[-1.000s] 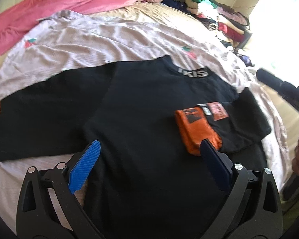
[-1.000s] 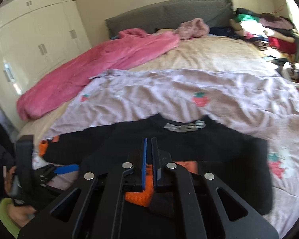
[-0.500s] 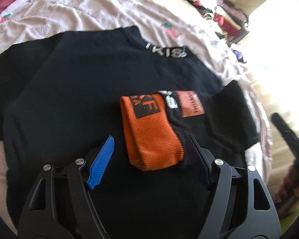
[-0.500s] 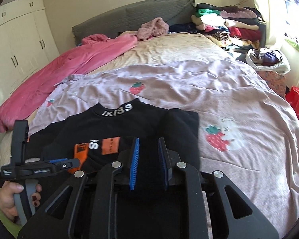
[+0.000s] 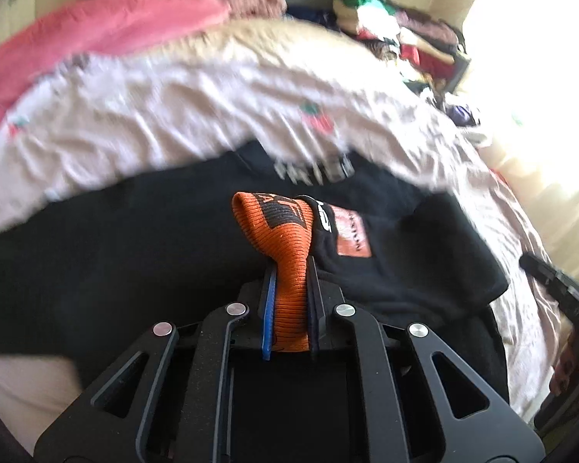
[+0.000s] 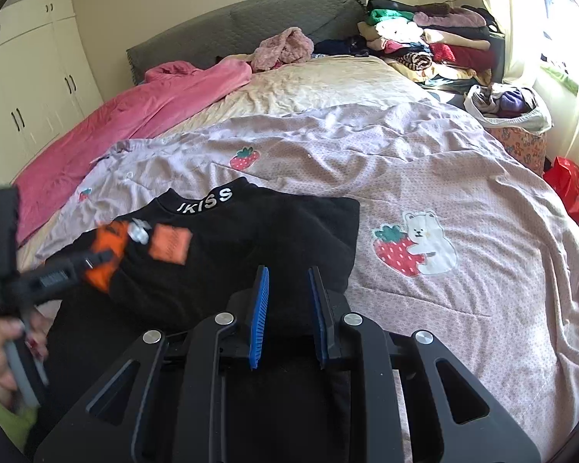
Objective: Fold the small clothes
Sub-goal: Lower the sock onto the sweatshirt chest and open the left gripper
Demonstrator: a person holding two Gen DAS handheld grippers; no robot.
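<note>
At far left of the right wrist view, a person's hand point(image 6: 4, 351) grips the handle of the left gripper point(image 5: 289, 293), whose jaws have just been closing and now stand clamped on the orange ribbed cuff point(image 5: 285, 254) of a black sweatshirt point(image 6: 227, 254). The cuff rises from between the blue pads in the left wrist view, its black lettered patch facing up, the sleeve trailing off to the right across the garment's front. The sweatshirt lies on the near part of the bed point(image 6: 328, 77), collar away from the camera and printed with white letters, an orange label point(image 6: 170, 245) on the folded sleeve. It rests on a lilac quilt point(image 6: 463, 177) stitched with strawberries and a white bear hugging one. Just right of centre, the right gripper point(image 6: 287, 312) hangs over the sweatshirt's lower edge with its jaws a little apart and nothing between them. A pink blanket point(image 6: 108, 131) runs along the bed's left side toward a grey headboard point(image 6: 251, 15). At right, a pile of folded clothes point(image 6: 424, 38) sits by the sunlit window, with a red bag point(image 6: 571, 189) on the floor below.
</note>
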